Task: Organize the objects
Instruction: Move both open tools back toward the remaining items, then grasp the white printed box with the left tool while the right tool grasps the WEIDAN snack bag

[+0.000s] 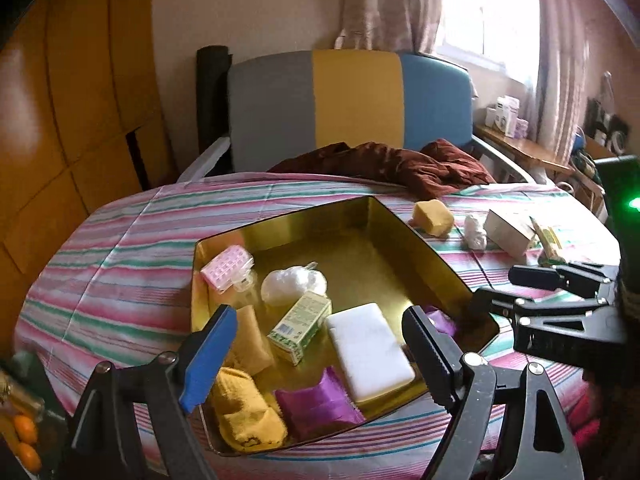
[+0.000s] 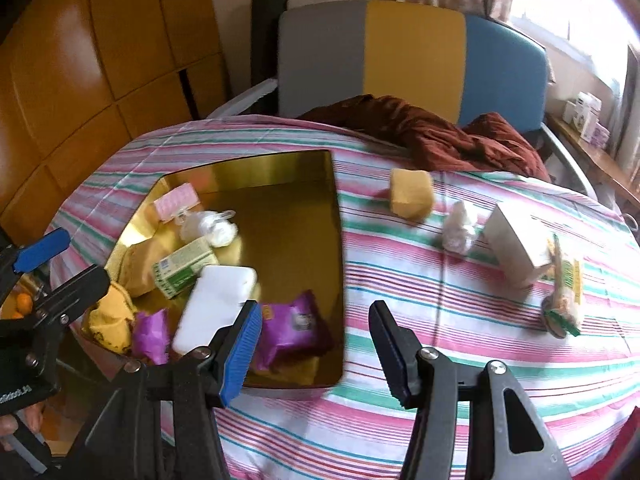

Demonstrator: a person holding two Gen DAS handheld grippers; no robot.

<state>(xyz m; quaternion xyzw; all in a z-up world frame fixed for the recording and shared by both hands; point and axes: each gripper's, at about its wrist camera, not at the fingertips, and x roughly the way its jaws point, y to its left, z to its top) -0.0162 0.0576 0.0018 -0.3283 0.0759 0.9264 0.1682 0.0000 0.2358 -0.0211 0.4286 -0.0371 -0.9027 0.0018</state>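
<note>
A gold tin tray [image 1: 362, 210] [image 2: 280, 232] lies on the striped tablecloth. It holds a pink grid box [image 1: 227, 267], a clear bag of white stuff [image 1: 292, 285], a green carton [image 1: 300, 327] [image 2: 184, 266], a white box [image 1: 370, 350] [image 2: 214, 306], purple packets [image 1: 316, 404] [image 2: 294, 326] and yellow cloths [image 1: 244, 416]. My left gripper [image 1: 318, 356] [image 2: 60, 266] hangs open over the tray's near end, holding nothing. My right gripper [image 2: 316, 350] [image 1: 496, 286] is open and bare at the tray's right edge. A yellow sponge [image 1: 434, 218] [image 2: 412, 198], a white crumpled lump [image 2: 460, 228], a white carton [image 2: 516, 246] and a green-yellow packet [image 2: 564, 296] lie on the cloth.
A brown cloth [image 1: 400, 164] [image 2: 440, 132] is heaped at the table's far edge before a grey, yellow and blue chair [image 1: 356, 104]. A wooden wardrobe [image 1: 72, 100] stands left. Oranges [image 1: 26, 440] sit below the table's left edge. A side shelf [image 1: 520, 148] carries small boxes.
</note>
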